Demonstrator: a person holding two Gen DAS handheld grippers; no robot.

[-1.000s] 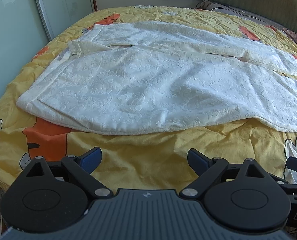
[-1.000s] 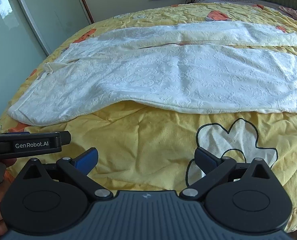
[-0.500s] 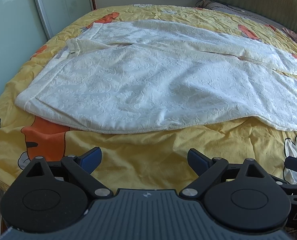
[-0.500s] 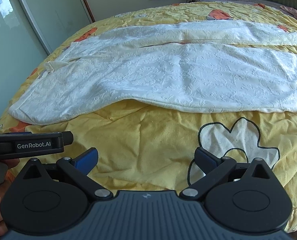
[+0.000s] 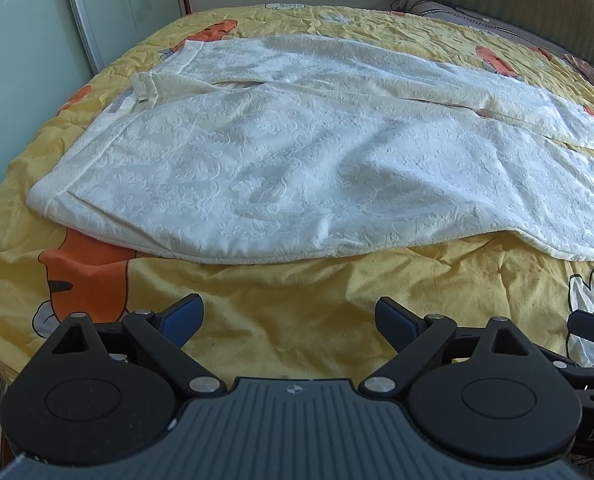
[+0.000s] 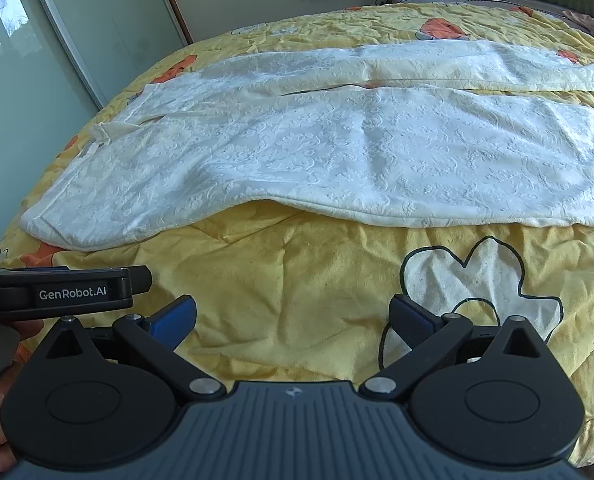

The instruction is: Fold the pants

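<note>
Pants (image 5: 297, 168) of white embossed fabric lie spread flat across the yellow bedspread (image 5: 297, 292), waistband to the left, legs running right. The left hand-held gripper (image 5: 289, 320) and right hand-held gripper (image 6: 293, 320) hover above the near edge, both spread wide and holding nothing.

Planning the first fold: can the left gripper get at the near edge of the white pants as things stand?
Probably yes. The left gripper is open and holds nothing, and only bare yellow bedspread lies between its fingertips and the near edge of the white pants. Nothing blocks the way; it is not touching yet.
</note>
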